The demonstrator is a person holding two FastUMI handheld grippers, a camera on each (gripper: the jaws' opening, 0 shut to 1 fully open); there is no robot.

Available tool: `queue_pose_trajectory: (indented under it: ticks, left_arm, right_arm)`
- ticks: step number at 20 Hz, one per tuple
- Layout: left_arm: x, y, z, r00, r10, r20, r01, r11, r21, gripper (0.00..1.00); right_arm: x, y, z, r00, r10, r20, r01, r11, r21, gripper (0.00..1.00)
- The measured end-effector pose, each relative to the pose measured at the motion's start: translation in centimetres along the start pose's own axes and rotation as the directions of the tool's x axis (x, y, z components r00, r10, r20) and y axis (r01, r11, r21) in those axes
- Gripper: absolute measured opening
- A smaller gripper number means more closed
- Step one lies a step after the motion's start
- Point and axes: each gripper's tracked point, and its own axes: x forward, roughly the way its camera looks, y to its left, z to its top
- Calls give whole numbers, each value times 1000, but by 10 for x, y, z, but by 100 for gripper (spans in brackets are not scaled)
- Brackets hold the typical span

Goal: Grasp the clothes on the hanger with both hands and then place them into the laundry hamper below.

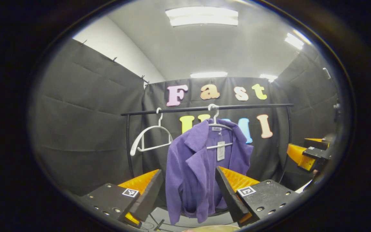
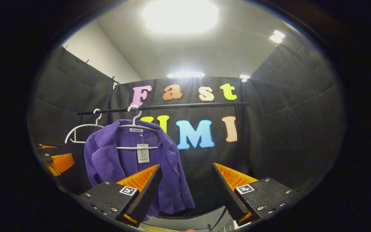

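Black cloth wall: it is enclosing the booth on the back and both sides, under a pale ceiling with bright light panels.
Rail: a dark bar is running across the back wall, carrying two white hangers.
Purple jacket: ribbed cloth, it is hanging open on the right-hand hanger, with a paper tag dangling at its neck; in the right gripper view the jacket is sitting left of centre.
Empty hanger: it is hanging tilted just left of the jacket, clear of it.
Left gripper: its orange-and-black fingers are standing wide apart, framing the lower jacket in its own view; nothing is lying between them, and whether they are touching the cloth cannot be told.
Right gripper: its fingers are likewise spread wide, holding nothing; the jacket's right edge is lying behind its left finger.
Hamper: a pale curved rim is peeking in at the bottom, below the jacket; too little is showing to be sure.
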Motion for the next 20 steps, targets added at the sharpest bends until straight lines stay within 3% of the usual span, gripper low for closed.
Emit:
queue_pose_trajectory:
  ticks: [15,20]
  left_arm:
    - [94,-50,-15,998,59,-14,-59,998,-4,100]
    - [121,-54,-25,993,118,-20,-118,993,-9,100]
  right_arm:
    - [116,16,-14,993,119,7,-119,993,18,95]
    - [150,27,-27,984,176,-9,-176,984,30,95]
